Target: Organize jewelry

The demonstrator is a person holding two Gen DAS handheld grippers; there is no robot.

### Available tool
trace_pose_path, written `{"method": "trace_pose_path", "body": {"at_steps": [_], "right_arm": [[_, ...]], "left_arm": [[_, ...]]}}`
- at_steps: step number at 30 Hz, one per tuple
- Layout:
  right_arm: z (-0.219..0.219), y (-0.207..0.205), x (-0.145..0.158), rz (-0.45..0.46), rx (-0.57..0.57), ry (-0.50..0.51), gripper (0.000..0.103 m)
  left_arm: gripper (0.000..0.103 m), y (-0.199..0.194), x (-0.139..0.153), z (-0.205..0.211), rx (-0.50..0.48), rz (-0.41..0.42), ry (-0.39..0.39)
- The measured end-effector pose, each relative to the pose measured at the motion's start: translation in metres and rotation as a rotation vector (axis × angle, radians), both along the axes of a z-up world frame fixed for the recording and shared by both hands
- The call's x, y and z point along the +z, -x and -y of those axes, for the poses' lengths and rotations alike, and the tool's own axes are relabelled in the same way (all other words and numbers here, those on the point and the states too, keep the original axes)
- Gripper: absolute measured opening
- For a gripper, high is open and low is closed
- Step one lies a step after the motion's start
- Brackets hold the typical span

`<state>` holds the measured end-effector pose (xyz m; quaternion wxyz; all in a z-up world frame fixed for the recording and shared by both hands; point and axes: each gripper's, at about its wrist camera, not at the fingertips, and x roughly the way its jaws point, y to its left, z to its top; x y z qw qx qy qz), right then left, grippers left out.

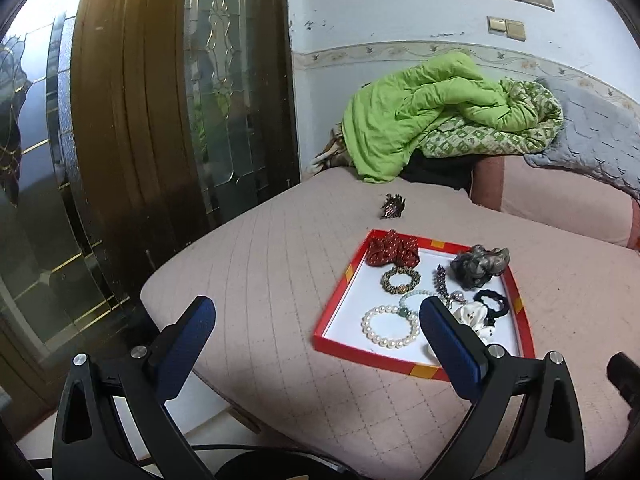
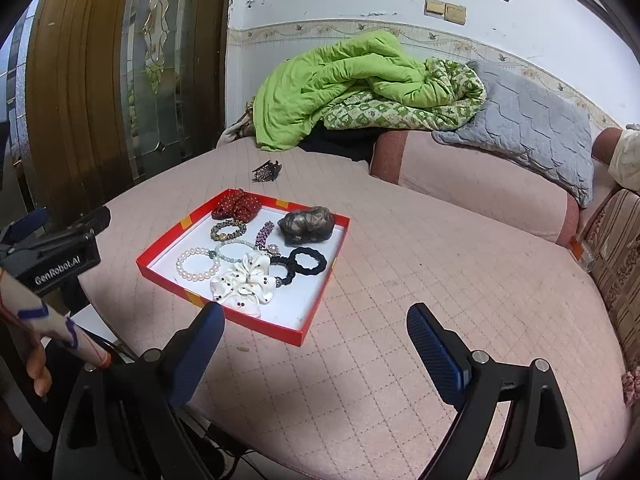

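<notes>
So both grippers, left gripper [image 1: 316, 322] and right gripper [image 2: 316, 330], hover with jaws apart, holding nothing; jewelry sits in the red tray [image 2: 168, 250] on the bed [image 2: 400, 280], hair claw [image 2: 266, 171] just beyond.

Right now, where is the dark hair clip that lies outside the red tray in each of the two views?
Left wrist: the hair clip lies upper centre, on the pink cushion beyond the red tray.
Right wrist: the hair clip lies upper left of centre, beyond the tray's far corner.
Shared landmark: the green quilt behind it.
</notes>
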<state>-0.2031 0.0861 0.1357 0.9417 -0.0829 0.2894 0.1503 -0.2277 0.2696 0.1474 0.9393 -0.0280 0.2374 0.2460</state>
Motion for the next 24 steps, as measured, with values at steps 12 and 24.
{"method": "trace_pose_path", "body": {"at_steps": [12,24], "right_arm": [[-0.007,-0.002,-0.007,-0.014,0.014,0.010,0.095],[-0.008,-0.004,-0.008,-0.024,0.012,0.008,0.095]], "left_arm": [[0.102,0.000,-0.022,-0.003,-0.032,-0.026,0.025],[0.102,-0.003,-0.027,-0.006,-0.020,-0.043,0.034]]}}
